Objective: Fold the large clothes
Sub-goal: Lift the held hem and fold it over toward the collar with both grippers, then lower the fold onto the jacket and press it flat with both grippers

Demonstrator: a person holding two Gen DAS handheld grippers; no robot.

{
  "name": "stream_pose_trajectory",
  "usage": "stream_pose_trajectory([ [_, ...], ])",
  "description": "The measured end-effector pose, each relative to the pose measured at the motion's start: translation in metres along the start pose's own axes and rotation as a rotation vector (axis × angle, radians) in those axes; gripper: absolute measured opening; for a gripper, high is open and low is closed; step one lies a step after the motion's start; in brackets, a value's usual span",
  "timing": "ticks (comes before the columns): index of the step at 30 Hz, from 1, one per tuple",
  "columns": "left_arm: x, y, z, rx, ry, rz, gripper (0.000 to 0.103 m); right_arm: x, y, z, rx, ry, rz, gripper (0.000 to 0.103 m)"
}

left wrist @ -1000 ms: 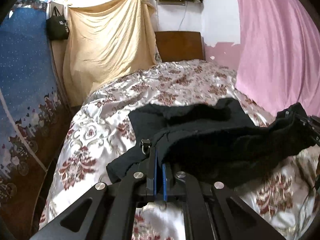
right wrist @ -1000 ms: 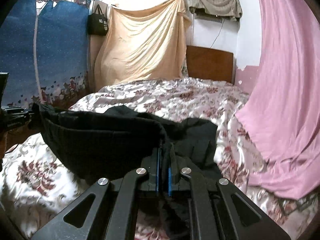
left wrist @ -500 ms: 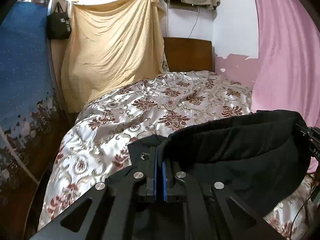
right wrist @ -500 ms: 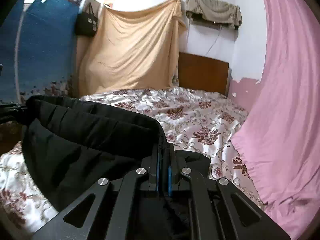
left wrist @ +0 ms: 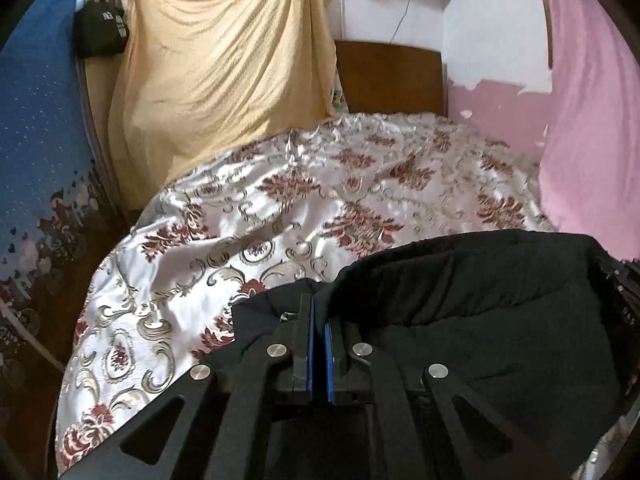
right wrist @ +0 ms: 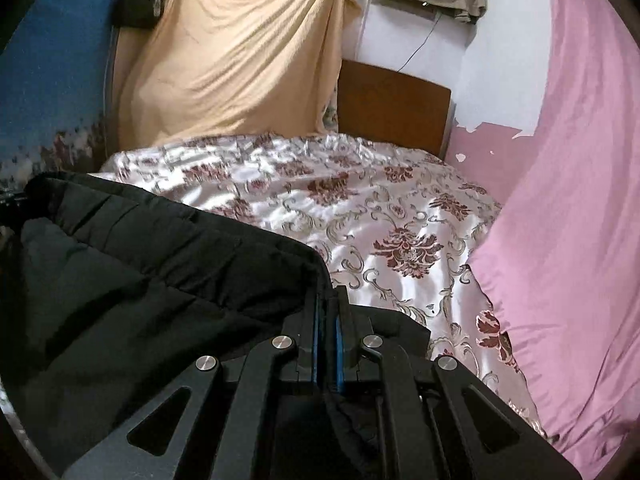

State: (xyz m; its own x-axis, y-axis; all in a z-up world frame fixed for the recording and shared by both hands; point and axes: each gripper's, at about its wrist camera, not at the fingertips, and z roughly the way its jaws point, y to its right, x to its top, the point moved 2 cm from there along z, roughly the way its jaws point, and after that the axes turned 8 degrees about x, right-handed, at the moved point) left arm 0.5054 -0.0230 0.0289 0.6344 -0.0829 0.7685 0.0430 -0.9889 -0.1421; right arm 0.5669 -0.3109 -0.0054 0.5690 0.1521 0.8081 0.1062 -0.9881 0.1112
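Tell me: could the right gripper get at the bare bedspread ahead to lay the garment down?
Probably yes. Right gripper, shut on the black garment, faces open floral bedspread with nothing lying on it; only the pink curtain crowds the side.

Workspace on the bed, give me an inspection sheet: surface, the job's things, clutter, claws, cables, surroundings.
Surface: bed with shiny floral cover, rumpled.
Job's things: black garment, stretched between both claws above the bed.
Clutter: nothing seen on the cover.
Claws: left claw shut on the garment's edge; right claw likewise.
Cables: thin wire hanging down the white wall.
Surroundings: tan sheet, pink curtain, wooden headboard, black bag.
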Motion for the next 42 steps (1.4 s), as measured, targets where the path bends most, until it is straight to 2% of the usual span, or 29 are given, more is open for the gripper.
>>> stream_pose_trajectory([
  [5,-0.006,0.008,0.038,-0.002,-0.058,-0.004,0.005,-0.004,0.000,0.035,-0.003,-0.047,-0.011,0.006],
  [13,-0.020,0.021,0.075,0.006,-0.110,0.010,0.006,-0.024,0.002,0.075,0.024,-0.130,0.011,0.008],
  [23,-0.025,0.025,0.099,-0.014,-0.142,-0.008,0.007,-0.038,0.003,0.100,0.044,-0.155,0.023,0.012],
  [27,-0.022,0.019,0.098,-0.060,-0.162,-0.042,0.009,-0.039,0.006,0.100,0.054,-0.152,0.034,0.013],
  [29,-0.020,0.011,0.094,-0.090,-0.160,-0.082,0.017,-0.038,0.008,0.096,0.065,-0.139,0.043,0.015],
  [30,-0.019,0.008,0.092,-0.102,-0.160,-0.096,0.032,-0.037,0.010,0.090,0.075,-0.123,0.050,0.017],
  [31,-0.017,0.003,0.087,-0.111,-0.157,-0.118,0.053,-0.035,0.012,0.083,0.084,-0.102,0.062,0.024],
  [32,-0.016,-0.001,0.081,-0.109,-0.143,-0.144,0.062,-0.034,0.014,0.077,0.088,-0.080,0.076,0.043],
  [33,-0.015,-0.004,0.075,-0.107,-0.128,-0.161,0.069,-0.032,0.016,0.068,0.090,-0.050,0.096,0.055],
  [34,-0.013,-0.008,0.064,-0.112,-0.099,-0.187,0.071,-0.031,0.019,0.057,0.095,-0.019,0.118,0.070],
  [37,-0.013,-0.012,0.035,-0.141,-0.046,-0.198,0.085,-0.029,0.019,0.028,0.117,0.027,0.138,0.072],
  [39,-0.019,-0.006,0.017,-0.156,-0.013,-0.175,0.088,-0.032,0.015,0.012,0.142,0.043,0.138,0.074],
  [41,-0.031,0.006,-0.001,-0.183,0.018,-0.113,0.092,-0.038,0.007,0.000,0.190,0.039,0.129,0.086],
  [42,-0.039,0.013,-0.008,-0.192,0.034,-0.083,0.094,-0.044,0.000,-0.008,0.217,0.038,0.114,0.088],
])
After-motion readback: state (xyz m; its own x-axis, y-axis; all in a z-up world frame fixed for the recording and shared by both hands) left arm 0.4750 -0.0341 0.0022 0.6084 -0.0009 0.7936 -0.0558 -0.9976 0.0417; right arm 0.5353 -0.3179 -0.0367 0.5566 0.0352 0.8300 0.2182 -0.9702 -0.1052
